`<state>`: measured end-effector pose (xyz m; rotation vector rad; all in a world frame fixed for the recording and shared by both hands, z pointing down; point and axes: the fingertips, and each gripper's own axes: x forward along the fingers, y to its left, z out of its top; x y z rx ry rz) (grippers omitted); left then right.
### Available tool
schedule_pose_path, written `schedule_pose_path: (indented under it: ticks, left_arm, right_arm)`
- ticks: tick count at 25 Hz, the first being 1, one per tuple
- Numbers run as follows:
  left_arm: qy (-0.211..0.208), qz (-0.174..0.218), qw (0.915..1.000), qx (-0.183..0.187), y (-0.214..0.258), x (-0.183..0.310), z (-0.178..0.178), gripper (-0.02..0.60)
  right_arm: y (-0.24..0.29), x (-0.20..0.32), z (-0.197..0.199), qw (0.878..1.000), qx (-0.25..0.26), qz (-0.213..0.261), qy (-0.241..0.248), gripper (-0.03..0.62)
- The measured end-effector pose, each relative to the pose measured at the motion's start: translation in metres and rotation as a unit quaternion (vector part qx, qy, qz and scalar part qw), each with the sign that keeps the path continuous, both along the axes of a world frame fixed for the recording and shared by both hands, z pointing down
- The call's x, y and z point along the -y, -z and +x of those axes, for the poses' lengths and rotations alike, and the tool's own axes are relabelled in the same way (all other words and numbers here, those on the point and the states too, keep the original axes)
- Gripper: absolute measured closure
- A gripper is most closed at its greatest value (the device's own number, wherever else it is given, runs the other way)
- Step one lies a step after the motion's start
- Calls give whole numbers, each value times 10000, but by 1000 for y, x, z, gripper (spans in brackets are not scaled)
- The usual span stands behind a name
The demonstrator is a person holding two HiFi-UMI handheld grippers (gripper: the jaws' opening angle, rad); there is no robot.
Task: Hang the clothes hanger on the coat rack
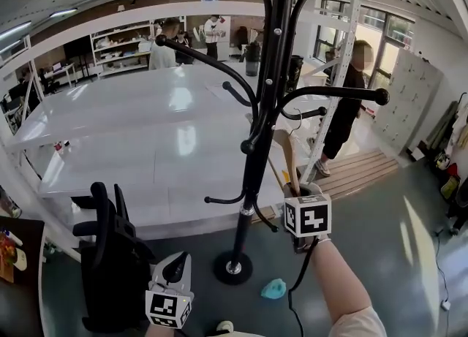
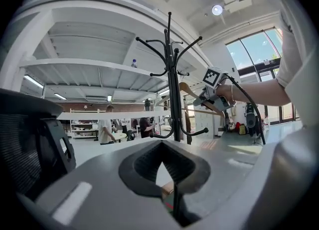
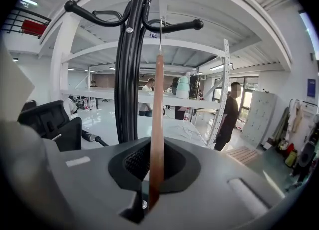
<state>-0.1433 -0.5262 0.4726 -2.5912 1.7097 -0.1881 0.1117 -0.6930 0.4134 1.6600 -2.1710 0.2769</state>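
— So, where is the clothes hanger [image 3: 157,124]?

— It is in your right gripper [image 3: 151,184]. The jaws are clamped on the wooden body, and it stands upright just right of the coat rack [image 1: 256,153] pole.

— And its hook?

— The metal hook [image 3: 160,29] rises to one of the rack's short ball-tipped arms [image 3: 182,26] and crosses it in the right gripper view. I cannot tell whether it rests on that arm.

— What about my other hand?

— Your left gripper [image 1: 175,268] sits low, left of the rack's round base [image 1: 232,267]. Its fingers are together with nothing between them. It is just beside a black office chair [image 1: 110,255], and it faces the rack.
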Motion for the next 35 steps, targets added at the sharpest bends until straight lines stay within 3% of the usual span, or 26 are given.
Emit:
schedule_pose_path:
  ticks: [12,18,21,24,27,35]
  left_arm:
    - [80,-169,9998,-34,-19,-2,-8,581]
    - [139,-231,9996,-3,-20,-7,-5,581]
    - [172,-240,9996,8,-21,-9,-6,581]
    - [153,-207,9997,7,-18,-12,-3,581]
    - [105,-154,9998,11,-14,-14,3,581]
    - [-55,-10,10000,-8,-4,-31,23,581]
  right_arm:
    - [-14,14,-7,9999,73,18,-103,559]
    - [-14,10,-9,9994,321,86,87,551]
    - [-6,5,-11,9977,603,270,152,509]
    - [3,-7,-19,9939,941,353,446,379]
    - [16,-19,-19,9912,1077,478,600,310]
    - [72,-63,7,9864,959,1291,345,304]
